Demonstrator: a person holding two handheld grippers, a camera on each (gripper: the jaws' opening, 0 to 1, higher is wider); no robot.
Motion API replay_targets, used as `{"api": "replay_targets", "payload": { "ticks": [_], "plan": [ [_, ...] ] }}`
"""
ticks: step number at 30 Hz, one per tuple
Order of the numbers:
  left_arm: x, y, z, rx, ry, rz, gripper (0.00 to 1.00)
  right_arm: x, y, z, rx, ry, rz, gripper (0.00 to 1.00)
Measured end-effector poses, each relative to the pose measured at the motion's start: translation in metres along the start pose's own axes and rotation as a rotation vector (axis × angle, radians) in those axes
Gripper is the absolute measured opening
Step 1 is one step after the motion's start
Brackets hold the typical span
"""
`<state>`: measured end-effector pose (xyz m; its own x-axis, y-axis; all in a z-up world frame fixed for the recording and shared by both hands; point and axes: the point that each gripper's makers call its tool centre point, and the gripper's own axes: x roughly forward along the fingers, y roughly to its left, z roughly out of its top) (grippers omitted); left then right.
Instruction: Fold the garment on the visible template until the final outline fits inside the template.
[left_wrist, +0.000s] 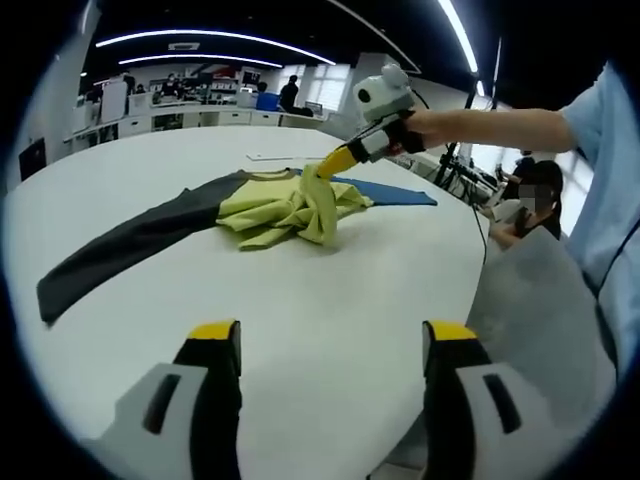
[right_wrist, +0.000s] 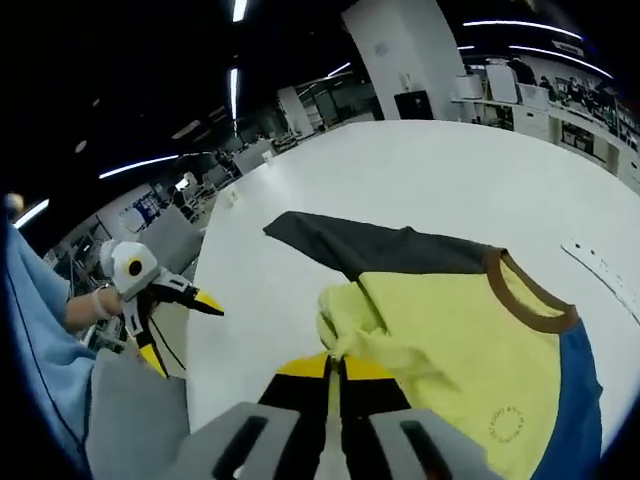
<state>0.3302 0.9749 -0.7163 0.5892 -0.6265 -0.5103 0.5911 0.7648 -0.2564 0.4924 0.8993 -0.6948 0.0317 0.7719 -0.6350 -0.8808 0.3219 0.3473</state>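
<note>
Right gripper (right_wrist: 335, 368) clamped on garment (right_wrist: 450, 320); left gripper (left_wrist: 330, 345) agape.

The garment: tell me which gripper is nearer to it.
Right. The right gripper is shut on the garment, pinching its yellow fabric and lifting it. The left gripper is open, back over bare table, apart from the cloth.

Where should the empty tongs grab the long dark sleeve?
Probably at the far cuff end of the dark sleeve, coming down from above with one jaw on each side. It lies flat and stretched out on the white table, clear of the yellow bunch held by the right tongs. The left tongs are open.
</note>
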Motion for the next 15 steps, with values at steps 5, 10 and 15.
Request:
{"api": "replay_targets", "payload": {
  "ticks": [5, 10, 15],
  "plan": [
    [-0.003, 0.003, -0.003, -0.011, 0.000, 0.007, 0.70, 0.021, -0.005, 0.001, 0.015, 0.026, -0.016, 0.00],
    [-0.004, 0.003, -0.004, -0.019, 0.001, 0.010, 0.70, 0.032, -0.012, -0.003, 0.010, 0.045, -0.045, 0.00],
    [-0.002, 0.002, -0.004, -0.021, 0.002, 0.010, 0.70, 0.040, -0.015, -0.007, 0.013, 0.062, -0.063, 0.00]
  ]
}}
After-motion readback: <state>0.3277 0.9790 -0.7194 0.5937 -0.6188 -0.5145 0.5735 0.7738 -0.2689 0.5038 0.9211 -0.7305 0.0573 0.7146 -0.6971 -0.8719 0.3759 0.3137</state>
